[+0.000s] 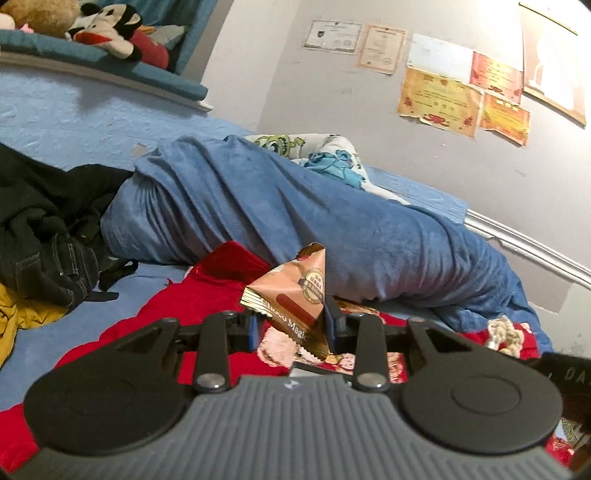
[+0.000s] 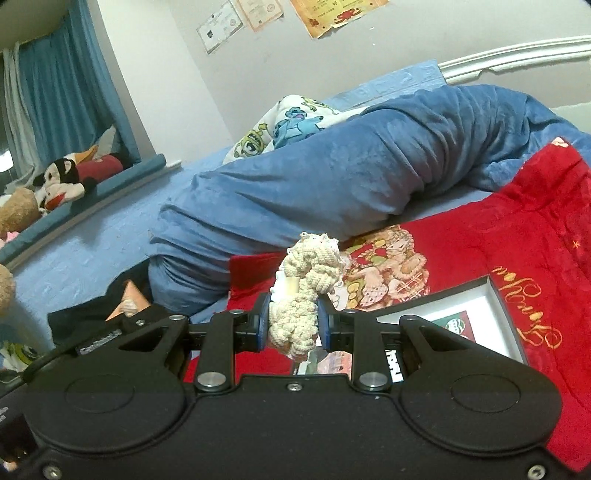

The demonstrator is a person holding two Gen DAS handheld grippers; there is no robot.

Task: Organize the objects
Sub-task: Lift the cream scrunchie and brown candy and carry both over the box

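My left gripper (image 1: 293, 325) is shut on a pink and gold snack packet (image 1: 295, 299) and holds it above the red blanket (image 1: 140, 321). My right gripper (image 2: 293, 325) is shut on a cream crocheted piece (image 2: 306, 288) and holds it upright above the red blanket (image 2: 517, 229). The crocheted piece also shows at the right in the left wrist view (image 1: 506, 334). The packet's tip shows at the left in the right wrist view (image 2: 127, 301). An open box with a dark rim and white inside (image 2: 465, 314) lies on the blanket just right of my right gripper.
A rolled blue blanket (image 1: 295, 214) lies across the bed behind both grippers. Black clothes (image 1: 48, 229) and a yellow cloth (image 1: 18, 317) lie at the left. Plush toys (image 1: 110, 33) sit on the window ledge. Certificates (image 1: 443, 96) hang on the wall.
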